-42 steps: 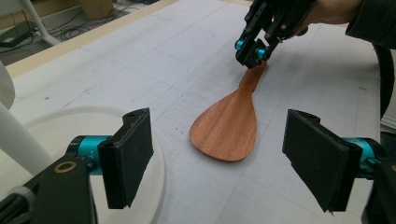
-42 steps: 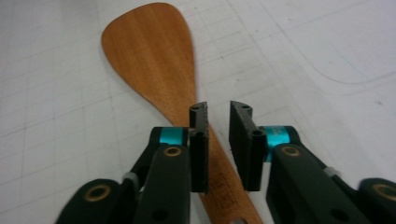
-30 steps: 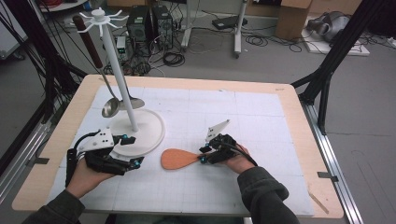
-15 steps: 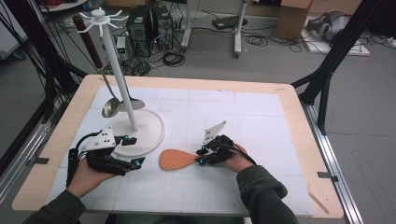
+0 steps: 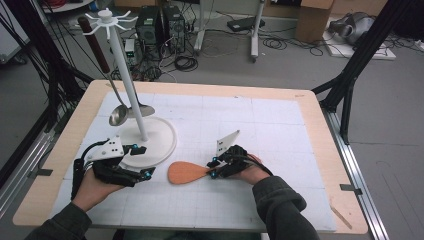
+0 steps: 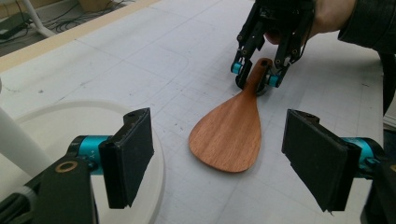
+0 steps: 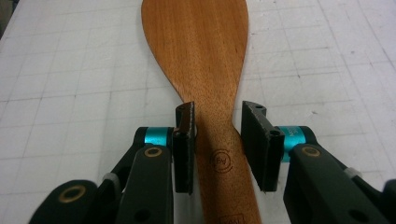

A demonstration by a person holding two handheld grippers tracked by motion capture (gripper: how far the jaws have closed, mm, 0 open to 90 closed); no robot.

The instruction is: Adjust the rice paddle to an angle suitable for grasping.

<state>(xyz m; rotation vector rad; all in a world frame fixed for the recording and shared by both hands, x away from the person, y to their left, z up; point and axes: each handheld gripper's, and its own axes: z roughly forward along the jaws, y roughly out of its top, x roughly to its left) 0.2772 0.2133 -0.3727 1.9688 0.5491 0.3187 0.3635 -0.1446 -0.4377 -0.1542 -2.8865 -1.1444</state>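
Spatula (image 5: 187, 172) lies flat on the mat (image 5: 260, 125), blade toward the left, handle toward the right; right gripper (image 5: 214, 167) straddles the handle; left gripper (image 5: 142, 161) sits at the near rim of the stand base (image 5: 162, 142), left of the blade; pole (image 5: 127, 82) rises from the base; ladle (image 5: 119, 114) hangs beside the pole, left of it.

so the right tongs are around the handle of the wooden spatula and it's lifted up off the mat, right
Not quite. The right tongs do straddle the handle of the wooden spatula, but it is not lifted: it lies flat on the white gridded mat. The left gripper view shows its blade resting on the mat, and the high view agrees.
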